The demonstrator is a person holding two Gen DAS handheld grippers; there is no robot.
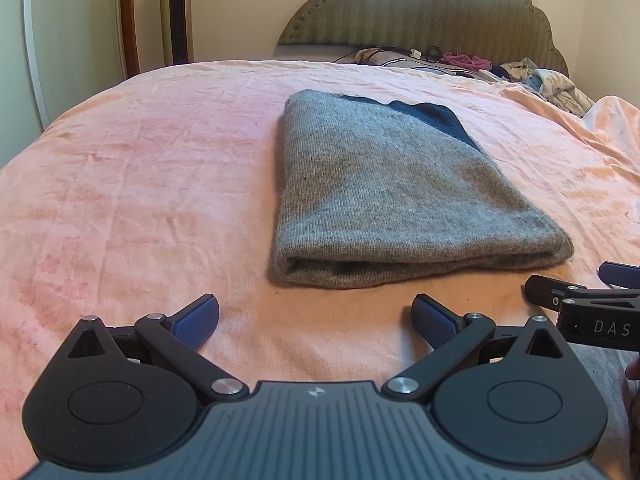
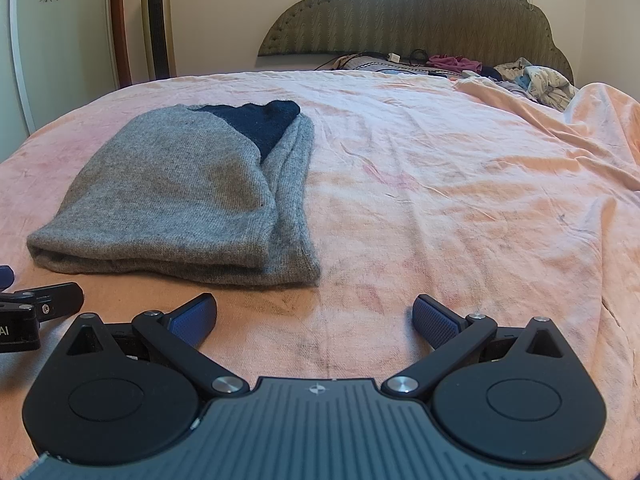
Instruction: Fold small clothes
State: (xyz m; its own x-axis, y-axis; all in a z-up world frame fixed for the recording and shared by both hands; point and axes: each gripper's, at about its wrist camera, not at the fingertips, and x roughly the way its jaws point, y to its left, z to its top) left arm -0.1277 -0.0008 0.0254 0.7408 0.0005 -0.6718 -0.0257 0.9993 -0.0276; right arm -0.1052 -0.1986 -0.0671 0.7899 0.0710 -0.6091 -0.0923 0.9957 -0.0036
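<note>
Pink bedsheet [image 1: 140, 184] covers the bed, and the grey garment [image 1: 380, 200] lies folded flat just beyond both tools, seemingly finished. Left gripper [image 1: 316, 320] and right gripper [image 2: 316, 320] hang with fingers wide, holding nothing.

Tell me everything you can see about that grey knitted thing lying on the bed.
The grey knitted garment looks like soft wool. It lies flat on the pink bedsheet, folded into a long, thick, layered bundle, with a rounded fold at the near end. A dark blue part shows at its far end. Nothing but the sheet touches it; both grippers sit short of it, fingers spread.
</note>
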